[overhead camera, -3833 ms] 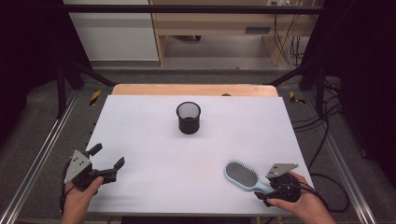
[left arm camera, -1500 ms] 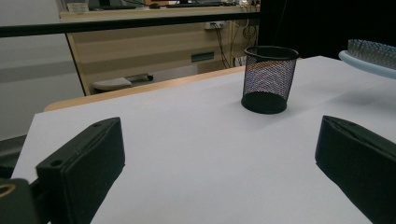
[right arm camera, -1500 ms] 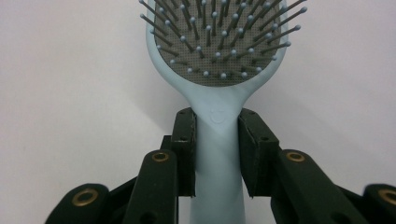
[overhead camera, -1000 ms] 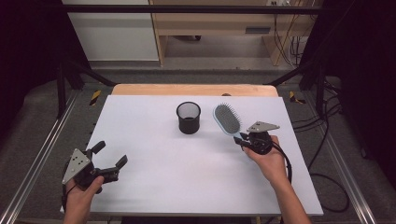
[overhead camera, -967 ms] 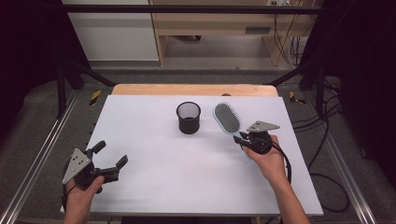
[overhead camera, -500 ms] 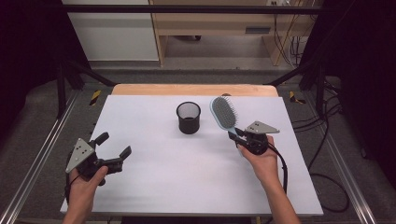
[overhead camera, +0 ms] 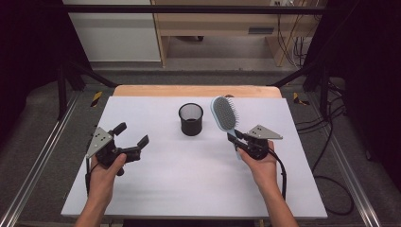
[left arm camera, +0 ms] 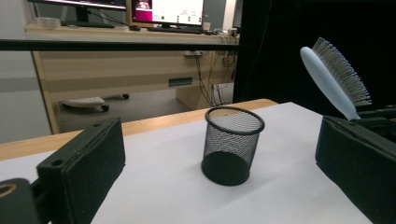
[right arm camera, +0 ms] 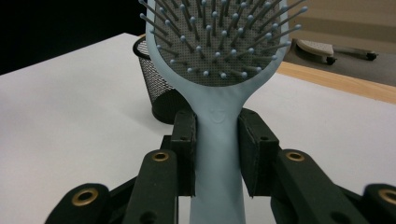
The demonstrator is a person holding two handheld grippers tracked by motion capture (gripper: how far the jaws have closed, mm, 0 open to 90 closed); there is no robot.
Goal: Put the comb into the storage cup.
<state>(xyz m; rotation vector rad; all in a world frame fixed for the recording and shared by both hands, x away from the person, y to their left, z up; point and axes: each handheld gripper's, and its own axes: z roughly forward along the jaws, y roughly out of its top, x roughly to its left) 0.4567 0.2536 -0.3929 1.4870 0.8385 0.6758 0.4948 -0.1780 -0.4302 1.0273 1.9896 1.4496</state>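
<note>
- Hairbrush (overhead camera: 224, 113) (light blue, bristle head up) is off the counter (overhead camera: 189, 189), clamped by its handle in the right tongs (overhead camera: 235, 140); head sits up and to the right of the mesh cup (overhead camera: 191, 119), not touching it.
- Right gripper view: both pads press the handle (right arm camera: 218, 154) from either side, bristles face the camera, cup behind the head.
- Right hand (overhead camera: 259, 163) comes in from the bottom, forearm angled toward the centre, tongs aimed up the counter w/ the brush tilted slightly left.
- Left tongs (overhead camera: 131, 141) are apart w/ nothing between them, held above the counter's left part.
- Left hand (overhead camera: 105, 172) is wrapped round the gripper body, tongs pointing toward the cup (seen between them in the left gripper view).
</note>
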